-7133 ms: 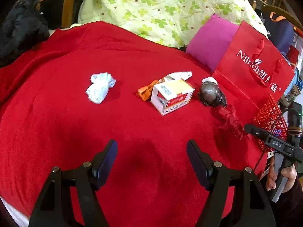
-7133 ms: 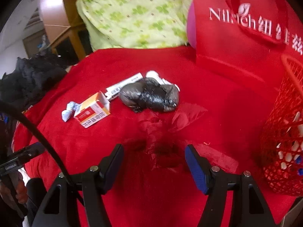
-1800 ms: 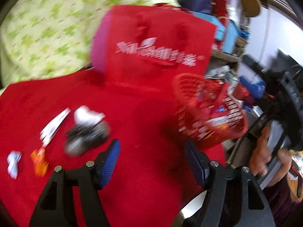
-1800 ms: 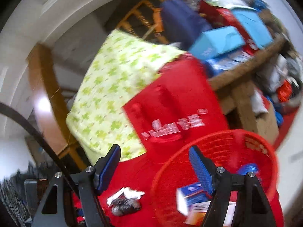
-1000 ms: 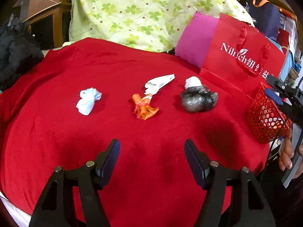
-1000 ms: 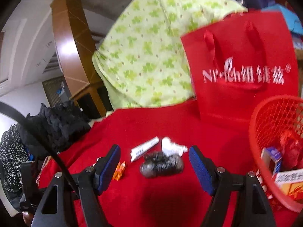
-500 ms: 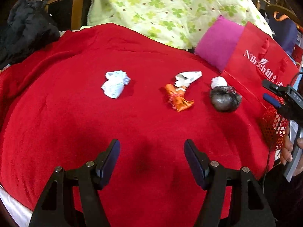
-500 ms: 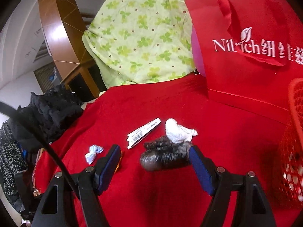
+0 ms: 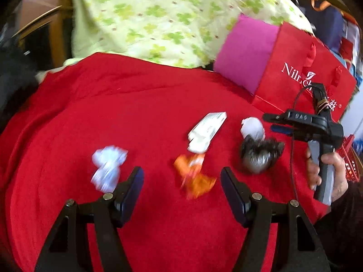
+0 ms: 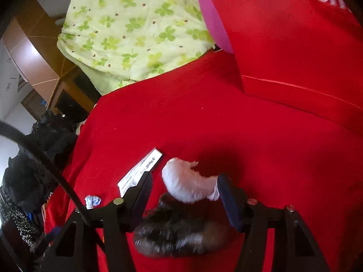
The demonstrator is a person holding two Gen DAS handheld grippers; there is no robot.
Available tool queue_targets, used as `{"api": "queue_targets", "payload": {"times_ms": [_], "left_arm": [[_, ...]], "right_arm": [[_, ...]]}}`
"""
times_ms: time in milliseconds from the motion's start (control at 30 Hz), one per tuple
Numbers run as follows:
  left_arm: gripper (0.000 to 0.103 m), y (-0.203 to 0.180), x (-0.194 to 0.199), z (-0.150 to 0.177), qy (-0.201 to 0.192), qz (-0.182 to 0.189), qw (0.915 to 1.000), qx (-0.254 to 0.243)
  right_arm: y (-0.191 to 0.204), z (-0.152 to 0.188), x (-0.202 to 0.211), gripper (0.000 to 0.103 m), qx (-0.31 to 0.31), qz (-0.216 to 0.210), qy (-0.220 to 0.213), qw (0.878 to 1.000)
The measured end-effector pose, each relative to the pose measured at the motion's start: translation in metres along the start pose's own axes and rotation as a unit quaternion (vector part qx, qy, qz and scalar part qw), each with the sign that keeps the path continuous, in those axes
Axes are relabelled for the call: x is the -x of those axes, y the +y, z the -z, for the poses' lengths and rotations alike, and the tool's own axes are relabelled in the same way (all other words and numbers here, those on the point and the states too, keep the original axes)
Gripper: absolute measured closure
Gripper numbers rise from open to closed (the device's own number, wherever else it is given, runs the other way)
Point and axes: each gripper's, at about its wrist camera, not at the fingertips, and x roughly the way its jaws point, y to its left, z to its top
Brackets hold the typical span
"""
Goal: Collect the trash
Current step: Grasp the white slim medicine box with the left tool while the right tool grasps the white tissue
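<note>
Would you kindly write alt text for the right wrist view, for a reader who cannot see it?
The open right gripper hangs low over a white tissue wad and a crumpled black bag on a red blanket. A flat white packet lies left of them; a red shopping bag stands behind.

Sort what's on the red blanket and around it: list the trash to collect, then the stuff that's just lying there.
Trash to collect:
black crumpled bag
white wad
flattened white carton
orange wrapper
pale blue-white wad
Goes into: red basket

Just lying about:
red gift bag
pink cushion
green clover quilt
</note>
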Motion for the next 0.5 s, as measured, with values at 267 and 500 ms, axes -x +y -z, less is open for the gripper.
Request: {"api": "queue_targets", "payload": {"times_ms": [267,500], "left_arm": [[0.032,-0.028,-0.072,-0.052,0.056,0.037,0.9972,-0.033],[0.032,-0.053,-0.127,-0.068,0.105,0.033,0.991,-0.076]], "right_arm": [[0.006,-0.002,-0.041,0.042,0.052,0.033,0.065,0.996],[-0.001,-0.008,-0.028,0.07,0.024,0.026,0.04,0.999]]}}
